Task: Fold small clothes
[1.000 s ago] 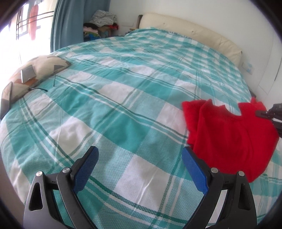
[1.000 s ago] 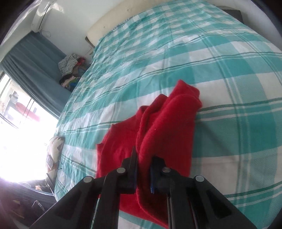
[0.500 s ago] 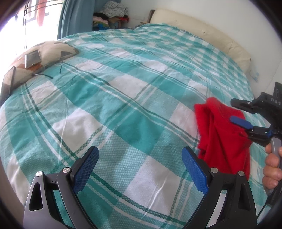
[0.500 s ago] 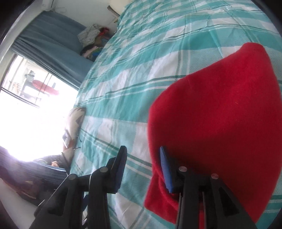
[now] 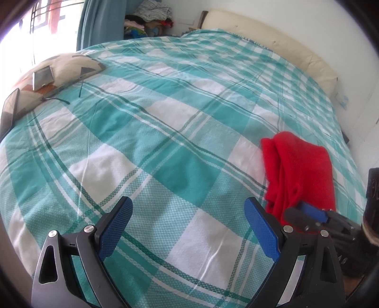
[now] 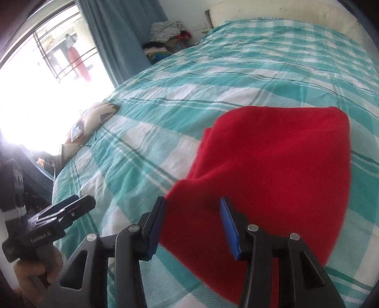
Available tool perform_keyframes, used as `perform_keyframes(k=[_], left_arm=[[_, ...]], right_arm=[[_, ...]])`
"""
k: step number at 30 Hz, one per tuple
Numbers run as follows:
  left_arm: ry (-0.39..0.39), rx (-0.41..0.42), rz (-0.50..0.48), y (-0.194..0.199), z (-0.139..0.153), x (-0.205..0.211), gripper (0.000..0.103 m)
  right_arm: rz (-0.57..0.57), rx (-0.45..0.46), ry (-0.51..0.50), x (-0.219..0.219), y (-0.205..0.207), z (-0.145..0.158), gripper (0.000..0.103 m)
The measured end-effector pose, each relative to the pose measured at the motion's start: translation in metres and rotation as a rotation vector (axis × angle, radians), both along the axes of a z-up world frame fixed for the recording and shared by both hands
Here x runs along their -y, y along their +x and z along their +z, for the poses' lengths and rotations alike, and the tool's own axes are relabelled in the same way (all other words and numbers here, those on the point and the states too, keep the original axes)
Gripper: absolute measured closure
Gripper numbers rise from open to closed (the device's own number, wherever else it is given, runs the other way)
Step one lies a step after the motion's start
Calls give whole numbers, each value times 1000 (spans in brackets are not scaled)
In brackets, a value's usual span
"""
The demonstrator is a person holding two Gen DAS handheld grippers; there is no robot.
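A small red garment (image 6: 272, 165) lies folded over on the teal and white checked bedspread (image 5: 165, 142). In the left wrist view it (image 5: 300, 173) lies to the right. My right gripper (image 6: 193, 208) is open just above the garment's near edge, with nothing between the pads. It also shows at the right of the left wrist view (image 5: 308, 213). My left gripper (image 5: 188, 220) is open and empty over bare bedspread, to the left of the garment; it shows at the lower left of the right wrist view (image 6: 71, 206).
A patterned cushion (image 5: 59, 71) with a phone (image 5: 42, 77) on it lies at the bed's far left edge. A cream headboard (image 5: 272, 47) runs along the wall. A pile of clothes (image 5: 149, 19) sits by the blue curtain (image 5: 99, 21).
My right gripper let go of the red garment, opened and drew back toward its near edge. The garment went from lifted to lying folded on the bed. The left gripper stayed open.
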State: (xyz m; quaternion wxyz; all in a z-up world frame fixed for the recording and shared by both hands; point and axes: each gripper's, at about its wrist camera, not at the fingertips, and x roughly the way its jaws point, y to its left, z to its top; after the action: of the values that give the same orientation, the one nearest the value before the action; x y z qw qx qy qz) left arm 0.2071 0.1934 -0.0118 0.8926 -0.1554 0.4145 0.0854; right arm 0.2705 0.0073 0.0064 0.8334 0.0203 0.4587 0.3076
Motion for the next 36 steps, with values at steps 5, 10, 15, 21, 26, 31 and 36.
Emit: perform_keyframes(k=[5,10,15,21,26,31,36], left_arm=[[-7,-11,6,0,-3,-3,7],[-9,-5,2,-1,-3,-2,7],[-9,-3,0,-1,-3,-1,7],[18,-12,-11,-1,-3,7,7],[9,-10,-16,-3,-5,11,7],[12,14,-80,-7,-2,27,7],[39,-1,-127,-7,-8,46,7]], right_arm=[[97,55,-135,-27,-25,-22,56],[93,78,-38,1,-44,8,56],[-51,102,1,62,-55,25,56],[-84,-39,-12,90,-68,-17,56],[-57,0,-9,90,-113,-15,56],[-175,131,-96,114,-158,-4,46],[-316,222,-170,142,-184,-5,29]])
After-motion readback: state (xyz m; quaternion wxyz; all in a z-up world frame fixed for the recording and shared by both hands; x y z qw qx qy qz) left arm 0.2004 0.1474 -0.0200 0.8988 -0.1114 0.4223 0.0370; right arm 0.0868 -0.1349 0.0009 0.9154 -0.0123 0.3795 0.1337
